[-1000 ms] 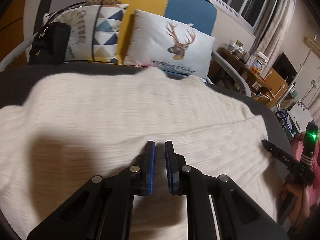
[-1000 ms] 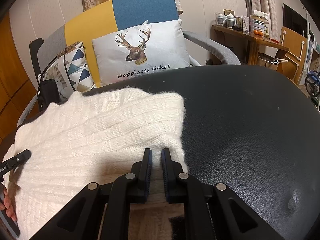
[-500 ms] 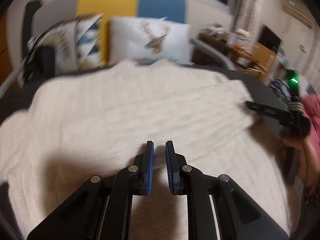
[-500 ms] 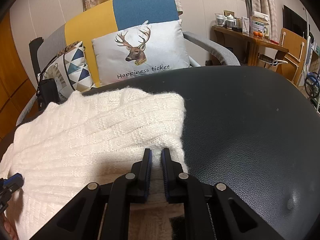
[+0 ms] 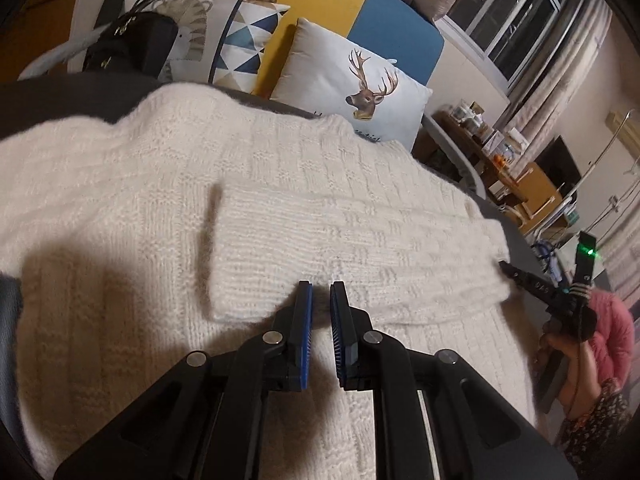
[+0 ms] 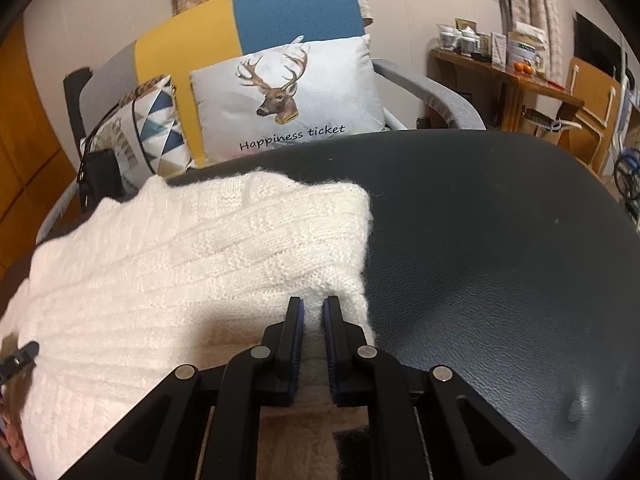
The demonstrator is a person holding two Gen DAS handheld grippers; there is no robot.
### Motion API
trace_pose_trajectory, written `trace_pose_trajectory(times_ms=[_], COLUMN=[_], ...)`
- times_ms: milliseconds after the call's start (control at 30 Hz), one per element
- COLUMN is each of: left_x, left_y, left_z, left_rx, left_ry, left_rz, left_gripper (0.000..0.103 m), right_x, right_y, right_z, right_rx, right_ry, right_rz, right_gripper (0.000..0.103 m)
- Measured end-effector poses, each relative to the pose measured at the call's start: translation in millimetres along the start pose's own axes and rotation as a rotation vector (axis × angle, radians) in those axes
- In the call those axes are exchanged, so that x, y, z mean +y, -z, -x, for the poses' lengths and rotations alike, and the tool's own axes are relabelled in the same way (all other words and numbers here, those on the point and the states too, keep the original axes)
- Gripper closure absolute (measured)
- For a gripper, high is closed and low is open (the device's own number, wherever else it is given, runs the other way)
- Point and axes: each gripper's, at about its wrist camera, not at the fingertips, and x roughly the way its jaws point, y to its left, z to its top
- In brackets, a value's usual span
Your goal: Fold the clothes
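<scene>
Sleeve lies folded across cream sweater on dark table.

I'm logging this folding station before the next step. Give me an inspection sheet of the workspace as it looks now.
Surface: dark leather-like top, bare on the right side.
Job's things: cream knit sweater spread out, one sleeve folded across the body.
Clutter: nothing seen on the surface besides the sweater.
Grippers: left gripper and right gripper both over the sweater, jaws narrowly apart.
Cables: dark cord across the patterned cushion.
Surroundings: deer cushion, black bag, wooden side table.
</scene>
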Motion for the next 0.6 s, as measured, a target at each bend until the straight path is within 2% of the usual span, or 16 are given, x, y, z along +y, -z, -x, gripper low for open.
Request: trace_pose_trajectory(times_ms=[167, 267, 300, 367, 433, 467, 500, 533, 600], left_x=[-1, -22, -28, -36, -43, -44, -36, -28, -21], left_y=[8, -6, -11, -18, -26, -28, -27, -25, -25], left_z=[13, 20, 20, 9, -2, -9, -21, -28, -25], left_rx=[-0.004, -0.045, -0.071, -0.088, -0.104, -0.094, -0.044, -0.011, -0.022], left_ry=[0.008, -0.005, -0.006, -0.061, -0.116, -0.142, -0.155, -0.142, -0.102], left_rz=[0.034, -0.006, -0.036, -0.097, -0.158, -0.173, -0.151, -0.119, -0.087], left_gripper=[0.091, 0.09, 0.088, 0.083, 0.079, 0.079, 0.08, 0.08, 0.08], right_x=[-7, -11, -14, -21, -21, -17, -13, -5, 12], right_y=[7, -1, -5, -13, -22, -25, -29, -33, -36], right_z=[10, 24, 33, 47, 43, 38, 33, 27, 13], right_rx=[0.023, 0.033, -0.006, -0.076, -0.068, -0.057, -0.046, -0.033, -0.003], right_ry=[-0.078, -0.138, -0.15, -0.154, -0.135, -0.132, -0.129, -0.126, -0.122], right_rz=[-0.035, -0.016, -0.027, -0.075, -0.097, -0.083, -0.067, -0.039, 0.018], right_gripper=[0.092, 0.091, 0.091, 0.091, 0.09, 0.09, 0.09, 0.09, 0.09])
